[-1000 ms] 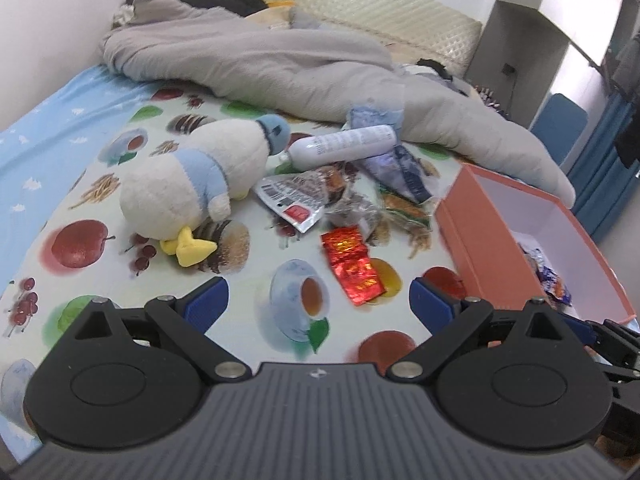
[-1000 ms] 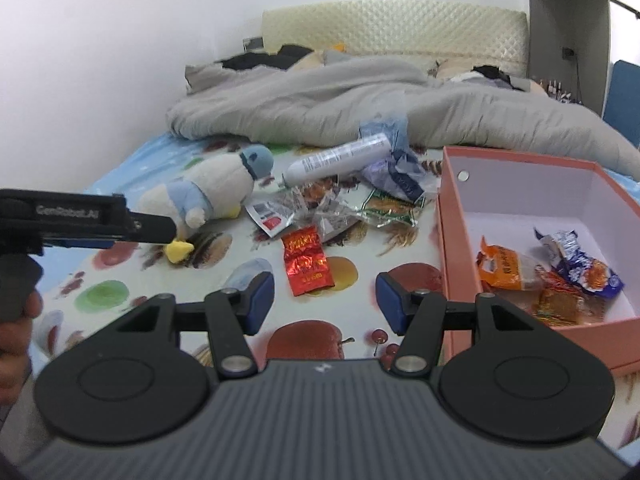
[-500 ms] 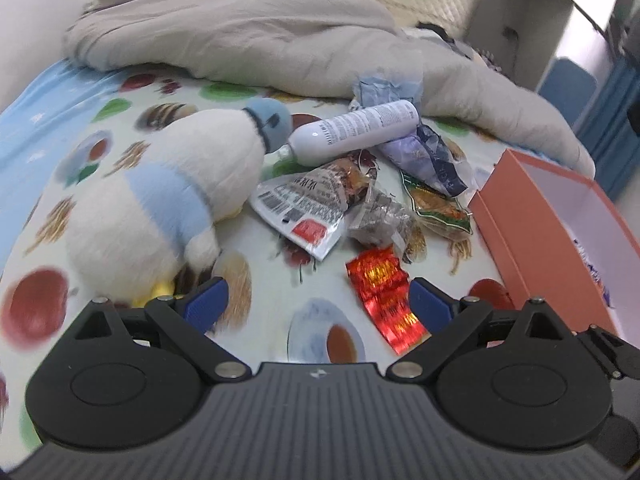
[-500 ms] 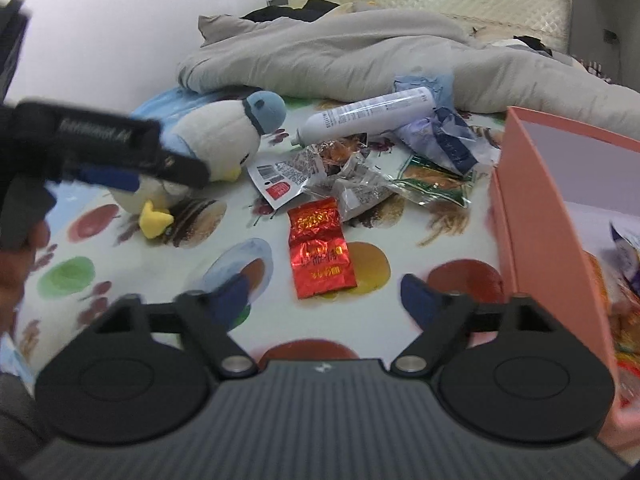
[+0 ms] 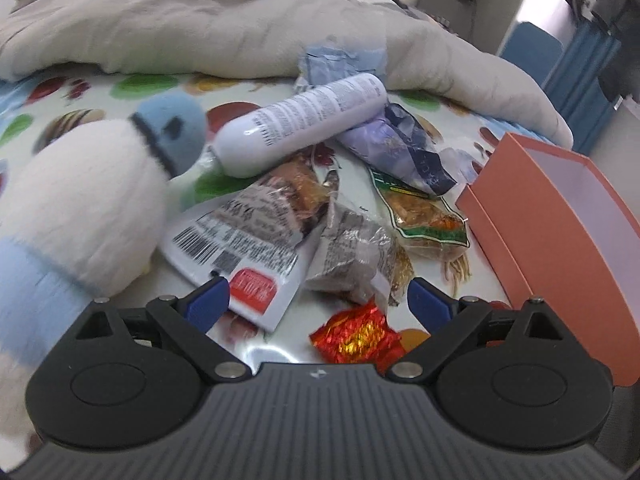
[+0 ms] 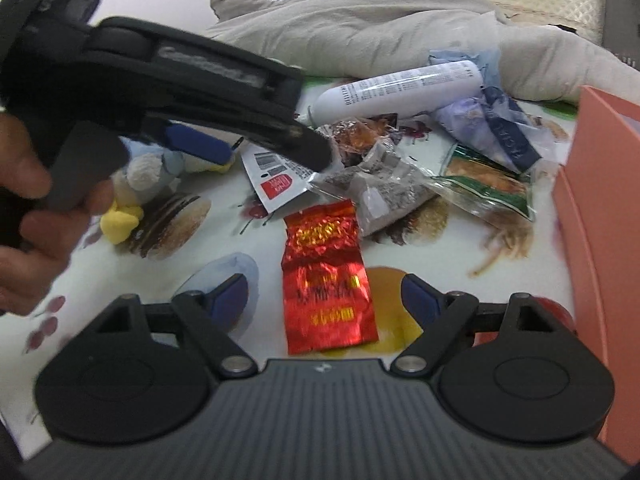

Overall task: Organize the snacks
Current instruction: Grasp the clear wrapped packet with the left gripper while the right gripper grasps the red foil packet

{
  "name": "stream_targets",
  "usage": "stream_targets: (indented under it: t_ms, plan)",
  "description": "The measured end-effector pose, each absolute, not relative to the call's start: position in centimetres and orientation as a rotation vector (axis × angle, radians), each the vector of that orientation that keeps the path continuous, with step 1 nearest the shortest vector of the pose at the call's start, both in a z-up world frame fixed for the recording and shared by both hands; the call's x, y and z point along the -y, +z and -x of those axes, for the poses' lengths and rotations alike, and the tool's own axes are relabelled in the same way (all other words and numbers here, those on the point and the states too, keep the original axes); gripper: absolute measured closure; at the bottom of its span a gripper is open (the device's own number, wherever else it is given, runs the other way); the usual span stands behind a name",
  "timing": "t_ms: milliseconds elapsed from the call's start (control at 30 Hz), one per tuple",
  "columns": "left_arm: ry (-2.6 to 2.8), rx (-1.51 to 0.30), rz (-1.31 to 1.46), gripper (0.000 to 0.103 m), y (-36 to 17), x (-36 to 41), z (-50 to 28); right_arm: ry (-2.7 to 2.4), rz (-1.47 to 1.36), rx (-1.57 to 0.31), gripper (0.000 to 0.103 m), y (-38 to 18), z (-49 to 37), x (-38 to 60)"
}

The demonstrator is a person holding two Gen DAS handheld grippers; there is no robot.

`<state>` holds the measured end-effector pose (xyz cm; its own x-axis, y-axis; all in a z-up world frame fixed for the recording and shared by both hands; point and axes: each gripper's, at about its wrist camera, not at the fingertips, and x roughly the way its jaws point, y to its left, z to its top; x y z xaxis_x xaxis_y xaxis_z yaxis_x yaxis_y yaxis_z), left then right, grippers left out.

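Loose snack packets lie in a pile on the fruit-print sheet. My left gripper (image 5: 318, 304) is open low over the pile, its pads on either side of a white barcode packet (image 5: 240, 248) and a grey crumpled packet (image 5: 352, 256). A red foil packet (image 5: 356, 338) lies just below them. My right gripper (image 6: 325, 300) is open, and the red foil packet (image 6: 324, 280) lies flat between its fingers, untouched. In the right wrist view one of the left gripper's fingers (image 6: 308, 146) reaches over the white packet (image 6: 280, 184). A green-edged packet (image 6: 488, 184) and a purple packet (image 5: 396, 148) lie further right.
An orange open box (image 5: 560, 220) stands at the right, close to the pile, and fills the right edge as the box wall (image 6: 600, 200). A white bottle (image 5: 304, 124) lies behind the packets. A plush penguin (image 5: 80, 200) sits at the left. A grey quilt (image 5: 200, 20) lies behind.
Both grippers have moved forward and down toward the snack pile. The right jaws have widened. The left gripper now crosses the right wrist view above the white packet.
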<state>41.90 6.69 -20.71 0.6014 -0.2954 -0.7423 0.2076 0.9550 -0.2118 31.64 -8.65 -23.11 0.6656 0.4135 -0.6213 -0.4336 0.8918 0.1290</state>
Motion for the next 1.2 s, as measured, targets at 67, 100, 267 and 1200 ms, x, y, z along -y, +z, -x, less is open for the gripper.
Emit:
stream_targets:
  t_ms: [67,100,267,1200]
  plan:
    - [-0.321,-0.875,0.091,0.005,-21.2,-6.1,-42.9,0.488,0.037,-0.691,0.018,-23.3,-32.1,8.4]
    - [-0.33,-0.878,0.09,0.005,-21.4,-6.0,-43.3,0.494,0.037,-0.685,0.018,-23.3,-32.3,8.2]
    - [-0.408,-0.903,0.085,0.009,-22.6,-5.1,-45.4,0.505,0.063,-0.69,0.019,-24.4,-33.2,7.5]
    - [-0.467,-0.836,-0.187,0.015,-22.7,-1.9,-46.4,0.487,0.101,-0.713,0.047,-23.7,-31.3,8.6]
